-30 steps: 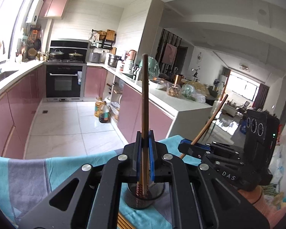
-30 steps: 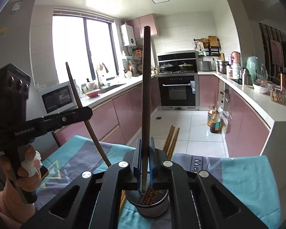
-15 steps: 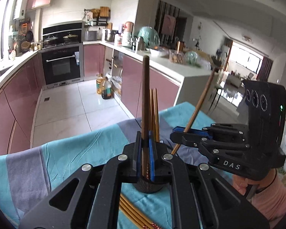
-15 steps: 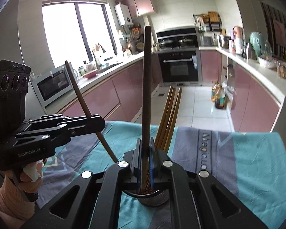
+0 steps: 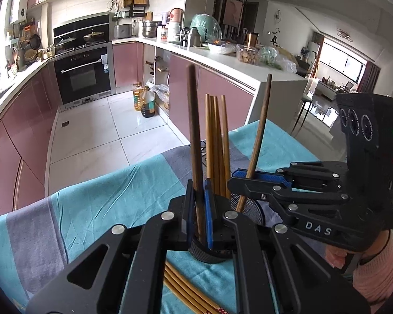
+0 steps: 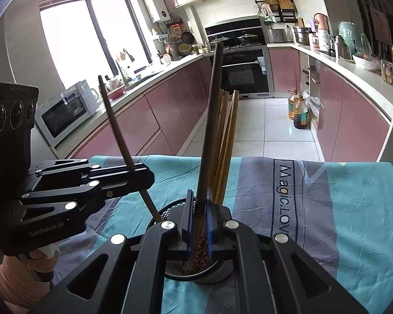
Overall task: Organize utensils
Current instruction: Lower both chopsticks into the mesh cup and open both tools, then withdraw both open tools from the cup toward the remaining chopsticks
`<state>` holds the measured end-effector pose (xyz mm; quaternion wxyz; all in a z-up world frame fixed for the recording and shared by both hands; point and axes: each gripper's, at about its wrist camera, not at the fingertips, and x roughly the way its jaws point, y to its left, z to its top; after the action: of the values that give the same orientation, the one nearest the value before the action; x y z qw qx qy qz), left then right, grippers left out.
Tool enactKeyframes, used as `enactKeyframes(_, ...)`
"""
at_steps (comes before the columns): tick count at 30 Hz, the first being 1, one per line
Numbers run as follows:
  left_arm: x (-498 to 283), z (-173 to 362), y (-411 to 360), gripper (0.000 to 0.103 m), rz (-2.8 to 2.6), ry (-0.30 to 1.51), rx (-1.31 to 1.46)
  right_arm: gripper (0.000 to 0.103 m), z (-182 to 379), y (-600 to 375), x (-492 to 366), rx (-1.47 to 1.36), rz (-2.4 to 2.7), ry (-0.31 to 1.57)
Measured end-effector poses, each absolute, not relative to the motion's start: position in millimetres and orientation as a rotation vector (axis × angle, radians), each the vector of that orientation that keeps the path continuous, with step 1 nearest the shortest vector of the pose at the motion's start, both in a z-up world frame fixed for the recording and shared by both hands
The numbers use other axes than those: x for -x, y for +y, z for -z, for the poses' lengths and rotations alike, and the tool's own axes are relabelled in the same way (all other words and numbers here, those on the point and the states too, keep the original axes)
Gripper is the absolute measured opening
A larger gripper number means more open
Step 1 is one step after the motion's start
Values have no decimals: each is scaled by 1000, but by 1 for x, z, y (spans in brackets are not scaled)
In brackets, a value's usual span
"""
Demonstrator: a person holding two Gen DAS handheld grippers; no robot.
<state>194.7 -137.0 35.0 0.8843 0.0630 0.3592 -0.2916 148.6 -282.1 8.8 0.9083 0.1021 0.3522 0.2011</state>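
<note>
Each gripper is clamped on one dark chopstick. The left gripper (image 5: 197, 209) holds the left chopstick (image 5: 194, 141) upright between its blue pads, and the right gripper (image 6: 198, 222) holds the right chopstick (image 6: 209, 130), which leans slightly.

Change: over the last second both grippers have come down and tipped forward. The mesh holder (image 6: 212, 274), formerly seen only below the jaws, now surrounds both lower tips. The holder stands on the cloth-covered worktop (image 6: 353, 222) toward its near edge. Judgement: both chopsticks are entered and ready for release; insertion is nearly complete.

Differences between views:
- The right wrist view shows the patterned lower end of the right chopstick inside the holder, and the left chopstick's tip passing behind the holder rim.
- The left wrist view shows loose light chopsticks (image 5: 186, 287) lying on the cloth at the near edge, not visible in the other view. These remain to be stored.
- Both views show light chopsticks already standing in the holder (image 5: 216, 144).
</note>
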Motion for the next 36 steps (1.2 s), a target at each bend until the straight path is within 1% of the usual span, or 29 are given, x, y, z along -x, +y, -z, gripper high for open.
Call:
enactKeyframes(3,-201,-33,-139,8,602,756,-124,10,-8,-283,-151,-222,-398,727)
enactKeyframes(5,-201,-30,-139,13,602,761,-114,15,-7,-285,-152,-244,-394,727)
enactKeyframes(6,-201,-29,-138,16,602,760,-113,20,-7,-286,-153,-254,-397,728)
enactKeyframes(14,-192,-30,-124,19,582,723,-79,20,-10,-286,-144,-244,-392,707)
enactKeyframes(16,-185,-31,-117,25,569,699,-74,21,-12,-284,-137,-239,-403,694)
enactKeyframes(18,-176,-32,-110,28,560,675,-73,23,-13,-283,-130,-237,-421,681)
enactKeyframes(19,-172,-33,-107,32,560,666,-68,26,-15,-282,-125,-234,-433,672)
enactKeyframes(21,-164,-31,-97,33,566,657,-60,27,-18,-280,-113,-219,-456,652)
enactKeyframes(23,-155,-25,-87,34,557,655,-57,28,-22,-279,-101,-207,-479,630)
enactKeyframes(25,-147,-16,-76,37,533,659,-59,31,-24,-277,-90,-197,-508,616)
enactKeyframes(28,-139,-4,-61,40,514,682,-37,32,-21,-273,-75,-184,-542,612)
enactKeyframes(30,-133,7,-52,42,506,702,-24,32,-13,-268,-69,-181,-561,633)
enactKeyframes(36,-116,46,-35,43,480,789,-14,32,24,-247,-64,-174,-594,741)
